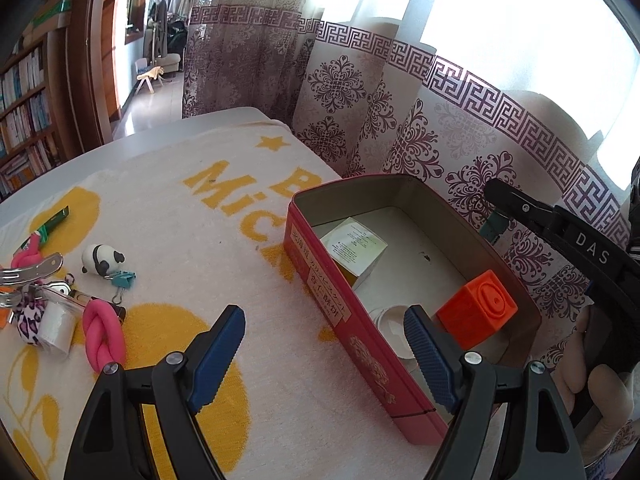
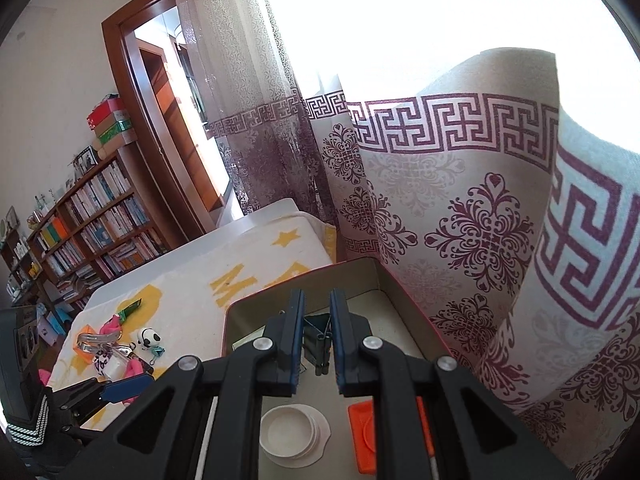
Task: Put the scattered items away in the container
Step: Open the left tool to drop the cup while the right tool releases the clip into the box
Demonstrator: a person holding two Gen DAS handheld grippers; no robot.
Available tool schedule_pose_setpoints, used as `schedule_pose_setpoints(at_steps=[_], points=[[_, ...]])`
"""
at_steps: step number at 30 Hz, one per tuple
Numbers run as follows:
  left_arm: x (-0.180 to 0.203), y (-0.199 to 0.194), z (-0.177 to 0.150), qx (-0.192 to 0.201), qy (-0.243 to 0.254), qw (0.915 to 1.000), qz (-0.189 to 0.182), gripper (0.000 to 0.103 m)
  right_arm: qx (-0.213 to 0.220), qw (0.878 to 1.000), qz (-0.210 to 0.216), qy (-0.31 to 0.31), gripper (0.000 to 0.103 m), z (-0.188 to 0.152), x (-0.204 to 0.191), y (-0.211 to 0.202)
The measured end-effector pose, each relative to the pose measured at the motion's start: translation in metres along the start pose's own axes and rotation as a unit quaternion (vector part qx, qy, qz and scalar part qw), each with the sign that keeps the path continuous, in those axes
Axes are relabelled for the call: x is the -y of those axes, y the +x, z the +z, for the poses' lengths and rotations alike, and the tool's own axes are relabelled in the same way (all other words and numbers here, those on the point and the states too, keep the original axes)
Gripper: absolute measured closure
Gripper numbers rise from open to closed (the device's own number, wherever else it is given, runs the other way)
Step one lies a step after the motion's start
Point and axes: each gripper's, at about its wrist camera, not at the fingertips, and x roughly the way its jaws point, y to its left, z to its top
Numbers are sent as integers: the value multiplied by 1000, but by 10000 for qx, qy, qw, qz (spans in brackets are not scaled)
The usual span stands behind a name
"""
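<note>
While my right gripper (image 2: 318, 344) hangs over the tin (image 1: 362, 332), its fingers (image 2: 294, 336) pinch a dark binder clip (image 2: 318, 338) just above the tin's floor. My left gripper (image 1: 324, 356) sits low at the tin's near wall with its fingers (image 1: 218, 356) spread wide and nothing between them.

Inside the tin lie an orange cube (image 1: 478, 308), a white lid (image 1: 390, 326) and a pale box (image 1: 354, 250). Left of it on the towel (image 1: 192, 240) that covers the tabletop is the loose heap: a panda (image 1: 102, 258), a teal clip (image 1: 122, 280), a pink knot (image 1: 104, 338), a metal clamp (image 1: 30, 276), a white roll (image 1: 56, 328) and a green stick (image 1: 54, 222). A patterned curtain (image 2: 460, 220) hangs close behind the tin.

My right fingers hide most of the held clip, and their frame covers part of the cube. The heap's left edge is cut off in the left view.
</note>
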Motion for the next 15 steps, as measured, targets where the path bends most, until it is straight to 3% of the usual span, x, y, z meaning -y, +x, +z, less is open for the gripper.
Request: schedule_pose_setpoints(at_steps=[5,6,9,10,15], points=[[-9,0,-2,-38,-91,9999,32,19,-94,9999,-53,44,88,-1,1,5],[-11,1,-3,-48,-121,9999,39,19,-108,9999,-53,56,85,-2,1,5],[-17,1,-4,-74,-210,9997,41,19,-90,9998,-17,150,57,-4,2,3],[-19,0,-5,-79,-236,9997,47,19,-61,9998,-33,162,53,-4,1,2],[-28,-3,-7,-61,-343,9994,78,19,-37,9999,1,143,53,-6,-6,-3]])
